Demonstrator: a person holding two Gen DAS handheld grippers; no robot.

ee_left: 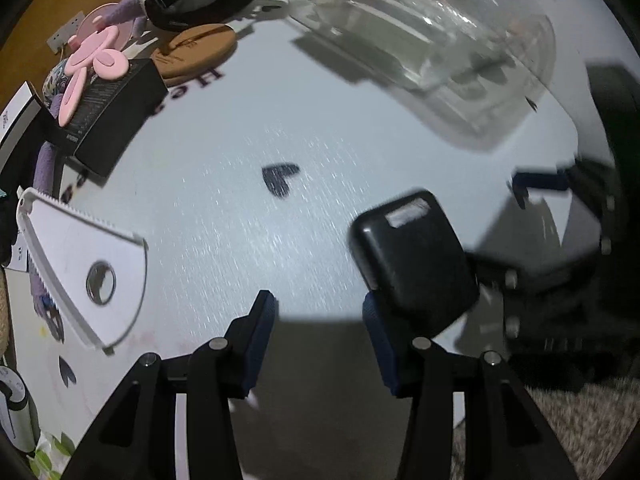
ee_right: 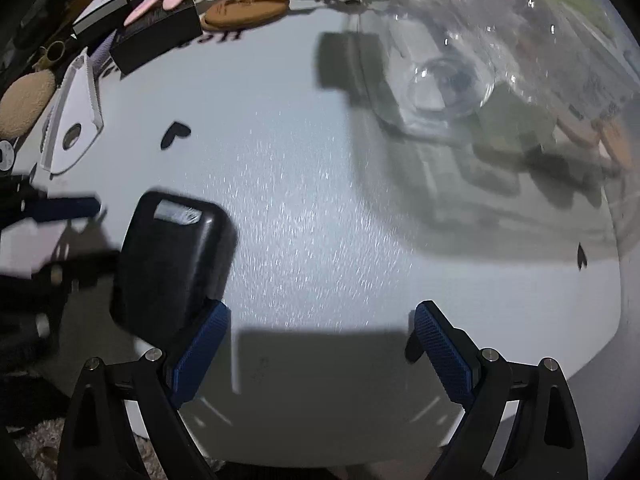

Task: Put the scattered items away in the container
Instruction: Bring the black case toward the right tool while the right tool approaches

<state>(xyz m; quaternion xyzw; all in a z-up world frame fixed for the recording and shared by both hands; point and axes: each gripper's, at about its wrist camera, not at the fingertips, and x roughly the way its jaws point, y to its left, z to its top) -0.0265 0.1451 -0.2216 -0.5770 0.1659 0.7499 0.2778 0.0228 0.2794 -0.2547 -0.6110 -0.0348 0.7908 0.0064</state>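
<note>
black case lies flat on the table, just outside my left jaws and beside the right jaws, well short of the clear container. left jaws part open, nothing betw them; right jaws wide apart, empty. case looks rigid, smooth, prob light, maybe slippery. i'd pinch across its narrow sides, mid-body.

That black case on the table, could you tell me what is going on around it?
A person holds two grippers over the white table. The black case lies between them, outside both; neither grips it. The left gripper and right gripper are empty. The clear container sits behind.
</note>
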